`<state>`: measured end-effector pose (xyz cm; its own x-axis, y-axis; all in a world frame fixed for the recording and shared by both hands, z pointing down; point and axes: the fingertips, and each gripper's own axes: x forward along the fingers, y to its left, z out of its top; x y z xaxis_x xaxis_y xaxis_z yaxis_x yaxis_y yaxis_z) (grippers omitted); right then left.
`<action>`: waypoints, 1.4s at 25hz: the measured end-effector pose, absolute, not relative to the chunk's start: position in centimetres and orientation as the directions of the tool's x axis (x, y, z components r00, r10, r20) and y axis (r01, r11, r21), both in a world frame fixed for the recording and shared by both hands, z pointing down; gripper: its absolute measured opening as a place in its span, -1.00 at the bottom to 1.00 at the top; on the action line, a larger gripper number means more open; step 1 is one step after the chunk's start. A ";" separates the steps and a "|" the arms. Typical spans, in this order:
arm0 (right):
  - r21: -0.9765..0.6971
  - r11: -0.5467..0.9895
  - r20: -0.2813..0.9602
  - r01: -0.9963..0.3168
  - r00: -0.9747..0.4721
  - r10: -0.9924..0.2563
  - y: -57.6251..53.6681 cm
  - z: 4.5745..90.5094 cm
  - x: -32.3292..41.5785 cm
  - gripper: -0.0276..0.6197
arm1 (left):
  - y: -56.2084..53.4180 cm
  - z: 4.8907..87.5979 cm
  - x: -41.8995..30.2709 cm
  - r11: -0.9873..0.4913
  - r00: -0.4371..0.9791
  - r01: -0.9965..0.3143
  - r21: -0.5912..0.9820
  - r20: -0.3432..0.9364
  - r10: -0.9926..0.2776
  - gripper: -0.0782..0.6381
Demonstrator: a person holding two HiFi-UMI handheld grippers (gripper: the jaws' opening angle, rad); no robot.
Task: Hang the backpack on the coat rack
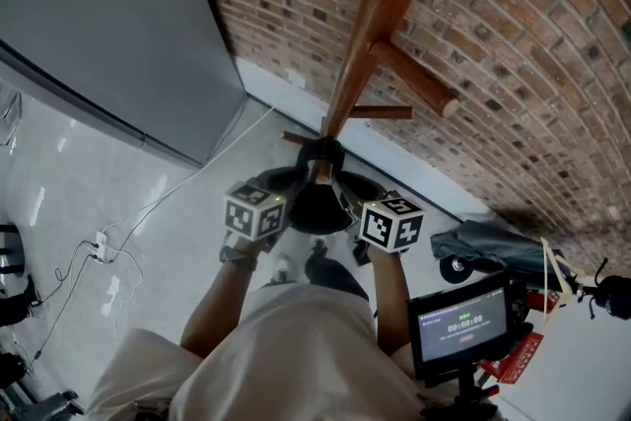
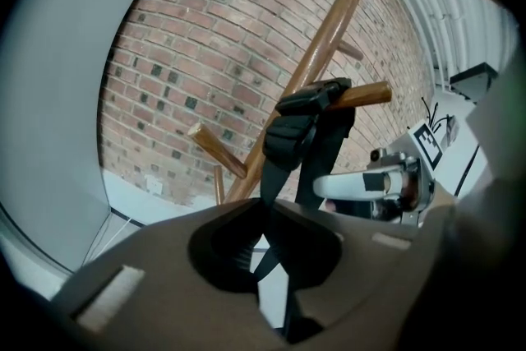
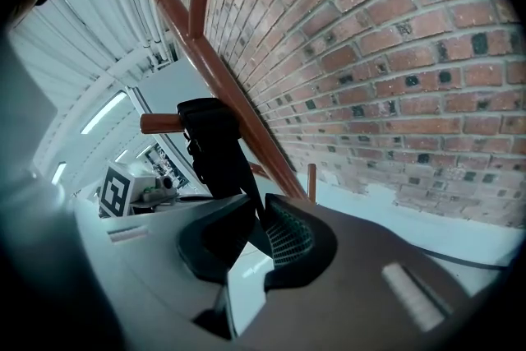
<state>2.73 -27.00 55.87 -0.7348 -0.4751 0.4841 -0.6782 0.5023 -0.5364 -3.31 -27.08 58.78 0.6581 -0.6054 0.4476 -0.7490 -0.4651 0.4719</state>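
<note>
Brick wall [image 1: 513, 35] backs the coat rack [image 1: 380, 5]; the backpack strap [image 2: 283, 140], looped over a peg [image 2: 366, 94], rises up-frame from your left gripper [image 2: 267, 205] and right gripper [image 3: 256, 214], both clamped on it.

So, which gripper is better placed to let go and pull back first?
The left gripper, by a little. Both are shut on the strap, already over the peg, but a screen stands close behind the right gripper.
</note>
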 end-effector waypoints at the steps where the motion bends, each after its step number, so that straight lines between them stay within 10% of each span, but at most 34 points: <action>1: -0.535 0.504 0.486 -0.678 -0.735 -0.474 -27.0 55.9 2.7 -0.80 | -27.0 58.9 -3.1 -0.473 0.665 -0.743 0.473 0.446 -0.599 -0.75; 35: -0.432 0.579 0.455 -0.691 -0.722 -0.522 -26.8 51.3 4.4 -0.62 | -26.2 56.5 -3.7 -0.583 0.678 -0.734 0.347 0.420 -0.603 -0.36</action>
<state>4.37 -26.82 51.34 -0.7216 -0.5215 0.4554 -0.6913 0.5793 -0.4320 -3.69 -26.15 56.49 0.6778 -0.6033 0.4202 -0.7344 -0.5834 0.3469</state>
